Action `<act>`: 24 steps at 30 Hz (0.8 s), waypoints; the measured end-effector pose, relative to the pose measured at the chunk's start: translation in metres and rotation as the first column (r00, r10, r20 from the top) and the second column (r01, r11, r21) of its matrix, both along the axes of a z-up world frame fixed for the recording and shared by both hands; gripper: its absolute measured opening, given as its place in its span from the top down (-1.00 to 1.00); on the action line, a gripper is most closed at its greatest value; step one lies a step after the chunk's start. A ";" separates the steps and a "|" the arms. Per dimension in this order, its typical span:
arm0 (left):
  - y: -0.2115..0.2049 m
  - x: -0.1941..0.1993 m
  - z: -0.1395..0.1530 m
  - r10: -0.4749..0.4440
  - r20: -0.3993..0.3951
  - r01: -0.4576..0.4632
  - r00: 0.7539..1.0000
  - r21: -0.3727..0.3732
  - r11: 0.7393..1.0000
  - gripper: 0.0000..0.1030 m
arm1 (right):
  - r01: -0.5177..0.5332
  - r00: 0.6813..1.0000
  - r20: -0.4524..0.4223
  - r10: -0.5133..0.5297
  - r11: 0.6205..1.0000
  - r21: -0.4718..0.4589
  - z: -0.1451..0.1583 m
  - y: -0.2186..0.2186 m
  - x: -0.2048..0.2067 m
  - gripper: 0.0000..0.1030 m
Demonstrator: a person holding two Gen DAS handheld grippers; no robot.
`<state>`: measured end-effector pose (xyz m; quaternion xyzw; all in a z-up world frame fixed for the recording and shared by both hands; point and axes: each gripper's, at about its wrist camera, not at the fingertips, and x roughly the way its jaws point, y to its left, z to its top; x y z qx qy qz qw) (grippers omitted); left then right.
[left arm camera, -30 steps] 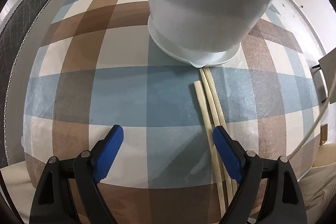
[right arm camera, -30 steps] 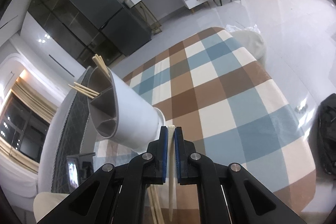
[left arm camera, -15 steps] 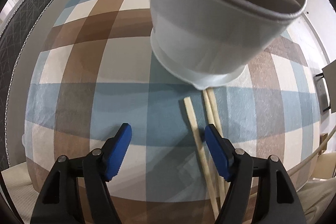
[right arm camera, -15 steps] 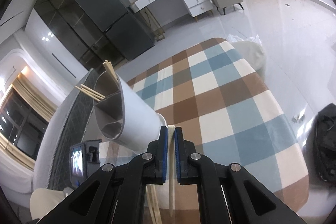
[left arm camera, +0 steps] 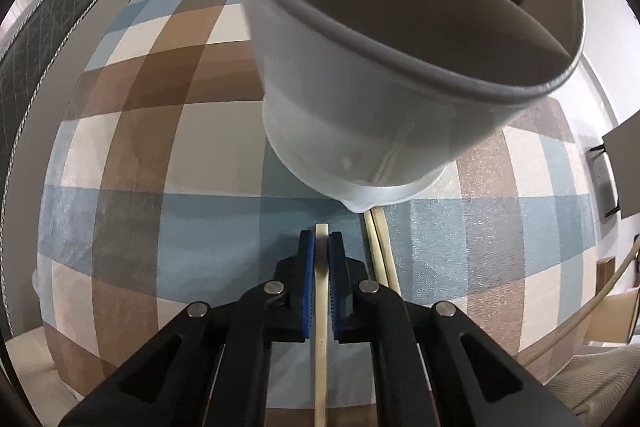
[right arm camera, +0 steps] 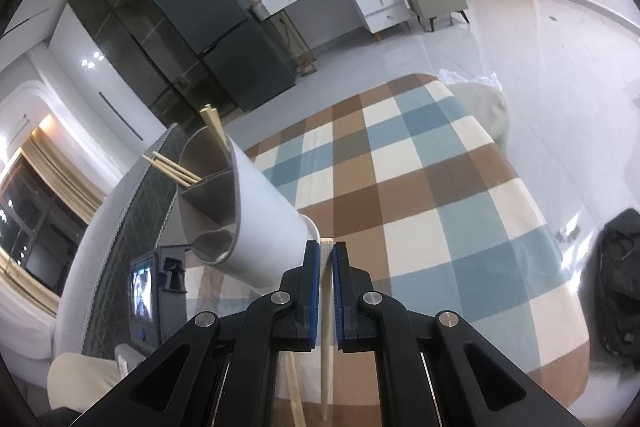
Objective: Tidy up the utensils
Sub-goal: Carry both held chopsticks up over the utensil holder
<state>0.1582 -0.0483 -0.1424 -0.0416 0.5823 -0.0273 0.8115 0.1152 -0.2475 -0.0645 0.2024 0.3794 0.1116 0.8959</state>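
- The left gripper [left arm camera: 321,247] was wide open a second ago. Now its blue pads are shut tight on one chopstick [left arm camera: 321,291], and the stick's far tip pokes out just past them.
- That chopstick lay on the cloth next to two others before. Now it sits apart from them, a little to their left.
- The other two chopsticks [left arm camera: 380,251] lie just to the right of the left gripper. Their far ends are touching the foot of the white holder [left arm camera: 360,107].
- The white holder looks bigger and closer in the left view than before.
- The right gripper [right arm camera: 326,267] is the same as before, shut on a pale chopstick [right arm camera: 327,367].
- More chopsticks [right arm camera: 180,169] stick out of the holder's top.
- It all sits on the checked tablecloth [right arm camera: 460,211].
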 end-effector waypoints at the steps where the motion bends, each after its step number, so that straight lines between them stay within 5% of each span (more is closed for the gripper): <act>1: 0.003 -0.001 0.004 0.007 0.017 -0.007 1.000 -0.017 1.000 0.95 | -0.006 1.000 0.012 0.006 1.000 -0.012 0.002 0.003 -0.002 0.89; 8: 0.021 -0.023 0.056 0.038 0.207 -0.012 0.978 -0.124 0.992 0.96 | -0.045 0.995 0.088 0.052 0.996 -0.078 0.015 0.021 -0.017 0.89; 16: -0.002 -0.066 0.114 -0.006 0.431 0.076 0.902 -0.145 0.986 0.96 | -0.069 0.985 0.150 0.090 0.988 -0.141 0.027 0.039 -0.037 0.90; 24: 0.026 -0.068 0.107 -0.024 0.459 0.096 0.888 -0.134 0.986 0.96 | -0.054 0.975 0.200 0.097 0.976 -0.210 0.037 0.052 -0.055 0.90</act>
